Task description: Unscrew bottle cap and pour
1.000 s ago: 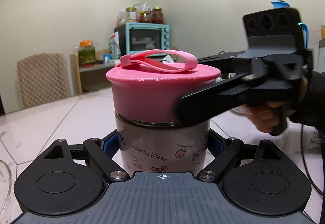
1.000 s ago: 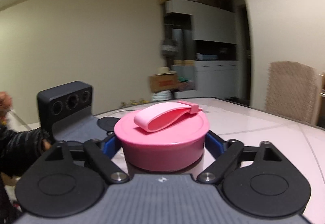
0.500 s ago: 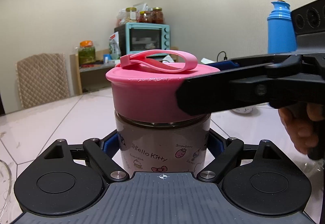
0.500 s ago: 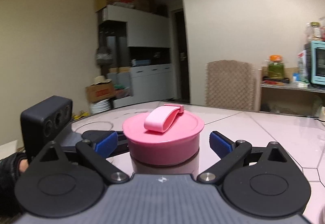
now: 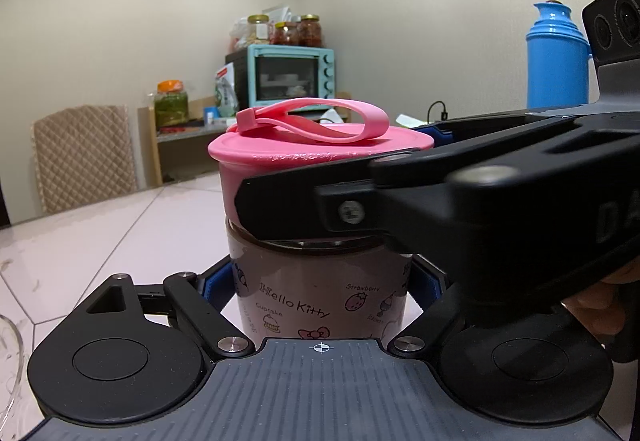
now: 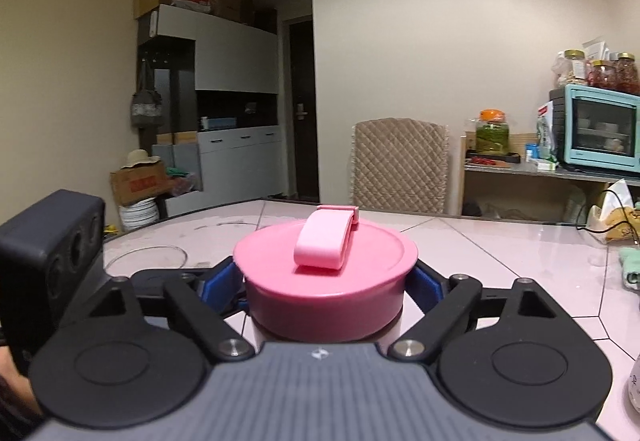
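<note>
A brown Hello Kitty bottle (image 5: 320,305) stands upright on the pale tiled table (image 5: 80,241). My left gripper (image 5: 322,283) is shut on its body, blue pads (image 5: 216,281) against both sides. The bottle's wide pink cap (image 6: 326,289) has a pink strap (image 6: 326,237) lying over its top. My right gripper (image 6: 326,281) comes in level around the cap. Its jaws are closing, and its blue pads (image 6: 426,281) touch the cap's sides. In the left wrist view the right gripper's black finger (image 5: 400,201) crosses the cap's front. The left gripper's camera block (image 6: 52,241) shows at left.
A blue thermos (image 5: 558,57) stands at the right behind the right gripper. A glass bowl rim (image 6: 146,255) lies on the table to the left. A green cloth (image 6: 630,269) and a cable lie at the right. A quilted chair (image 6: 400,165) and a teal oven (image 5: 292,73) stand beyond the table.
The right gripper swung around the cap, nearer the left gripper, and its pads went from standing apart to touching the cap. The left gripper and bottle stayed put.
</note>
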The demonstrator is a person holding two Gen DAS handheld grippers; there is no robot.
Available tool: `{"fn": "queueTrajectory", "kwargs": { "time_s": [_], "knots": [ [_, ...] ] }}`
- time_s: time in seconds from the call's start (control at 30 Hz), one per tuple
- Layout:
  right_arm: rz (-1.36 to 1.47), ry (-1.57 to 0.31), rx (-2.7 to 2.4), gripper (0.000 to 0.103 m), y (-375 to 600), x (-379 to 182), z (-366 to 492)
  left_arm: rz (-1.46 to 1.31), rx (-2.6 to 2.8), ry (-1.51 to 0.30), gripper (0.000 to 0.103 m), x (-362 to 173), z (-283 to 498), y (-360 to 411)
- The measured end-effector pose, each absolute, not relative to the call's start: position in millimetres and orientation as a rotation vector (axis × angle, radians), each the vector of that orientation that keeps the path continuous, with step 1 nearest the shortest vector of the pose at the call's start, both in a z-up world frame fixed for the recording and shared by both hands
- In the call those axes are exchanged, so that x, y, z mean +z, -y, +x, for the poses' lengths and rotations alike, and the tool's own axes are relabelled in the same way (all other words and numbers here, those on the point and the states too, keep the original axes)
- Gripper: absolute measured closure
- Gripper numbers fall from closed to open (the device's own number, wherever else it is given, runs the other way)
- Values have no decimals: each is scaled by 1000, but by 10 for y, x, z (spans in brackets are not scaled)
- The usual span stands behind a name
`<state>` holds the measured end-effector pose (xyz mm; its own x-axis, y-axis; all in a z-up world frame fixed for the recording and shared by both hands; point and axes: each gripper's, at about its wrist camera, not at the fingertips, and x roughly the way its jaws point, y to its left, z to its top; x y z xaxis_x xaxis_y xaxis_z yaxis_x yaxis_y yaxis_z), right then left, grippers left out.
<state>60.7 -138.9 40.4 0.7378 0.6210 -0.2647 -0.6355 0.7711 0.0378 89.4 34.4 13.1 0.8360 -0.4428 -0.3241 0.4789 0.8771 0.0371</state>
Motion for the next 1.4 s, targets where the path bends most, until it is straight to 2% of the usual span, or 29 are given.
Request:
{"fn": "queueTrajectory", "kwargs": {
  "time_s": [0.83, 1.13, 1.4],
  "knots": [
    [-116, -243, 1279, 18, 1895, 406, 1231, 117, -489, -308, 13, 125, 861, -346],
    [-80, -265, 1117, 9, 1958, 466, 918, 117, -489, -307, 13, 130, 884, -353],
    [-54, -252, 904, 6, 1921, 448, 544, 115, -490, -305, 13, 132, 884, -350]
  ]
}}
